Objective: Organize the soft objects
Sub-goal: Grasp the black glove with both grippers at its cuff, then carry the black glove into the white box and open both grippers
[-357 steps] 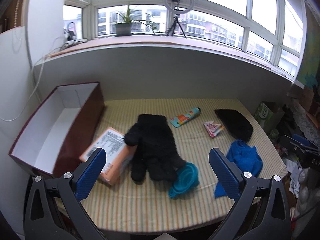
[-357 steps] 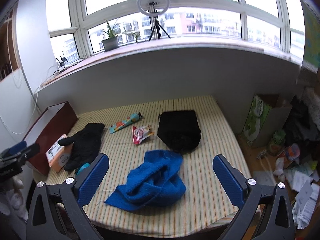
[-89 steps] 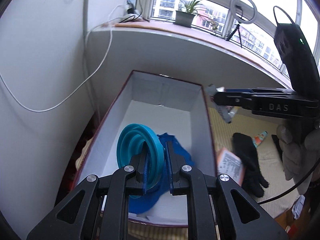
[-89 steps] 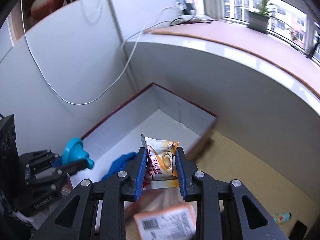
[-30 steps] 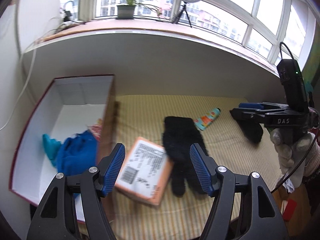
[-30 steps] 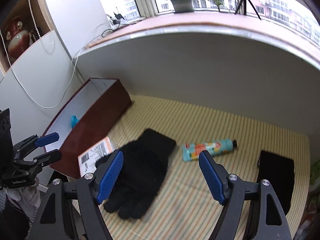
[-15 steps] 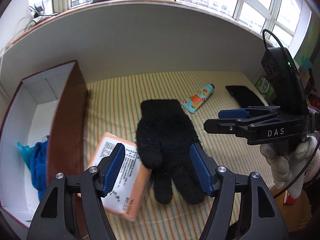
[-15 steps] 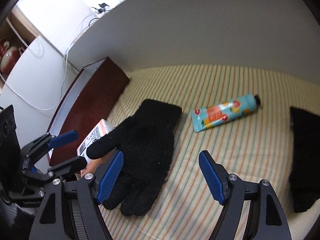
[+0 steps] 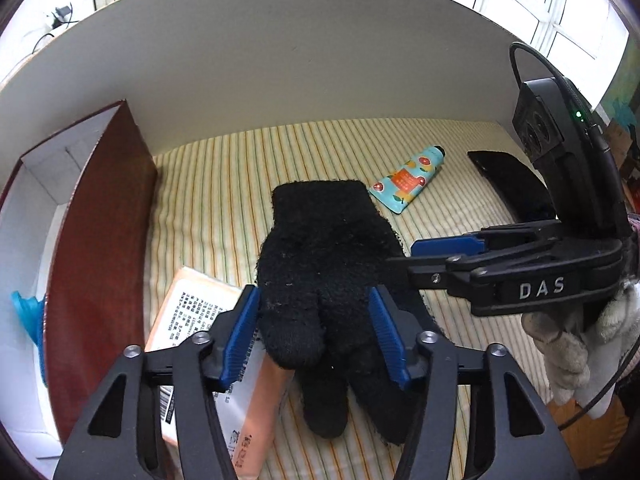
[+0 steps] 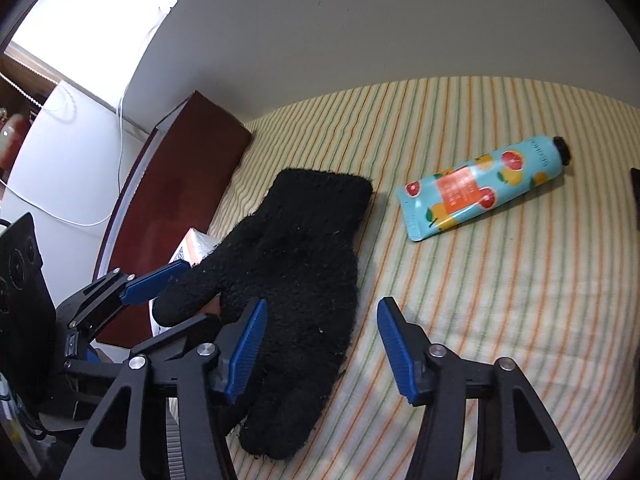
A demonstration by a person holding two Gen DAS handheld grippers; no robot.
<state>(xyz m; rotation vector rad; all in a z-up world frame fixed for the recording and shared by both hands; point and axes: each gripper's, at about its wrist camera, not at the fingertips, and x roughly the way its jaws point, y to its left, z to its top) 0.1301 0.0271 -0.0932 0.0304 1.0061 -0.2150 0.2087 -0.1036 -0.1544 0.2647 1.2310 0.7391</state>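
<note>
A fuzzy black glove (image 9: 320, 264) lies on the striped table, its thumb resting on an orange packet (image 9: 208, 344). My left gripper (image 9: 314, 336) is open, its blue pads on either side of the glove's thumb and fingers. My right gripper (image 10: 320, 344) is open, low over the glove's (image 10: 296, 256) right edge; it also shows in the left wrist view (image 9: 448, 252). The dark red box (image 9: 96, 240) at the left holds a blue cloth and a teal funnel (image 9: 24, 312).
A teal hand-cream tube (image 9: 408, 180) lies beyond the glove, also seen in the right wrist view (image 10: 480, 188). A black pouch (image 9: 508, 184) lies at the far right. A grey wall (image 9: 320, 60) rises behind the table.
Both grippers have dropped closer to the glove. My left gripper's pads now straddle the glove's thumb side, and its opening looks narrower than before.
</note>
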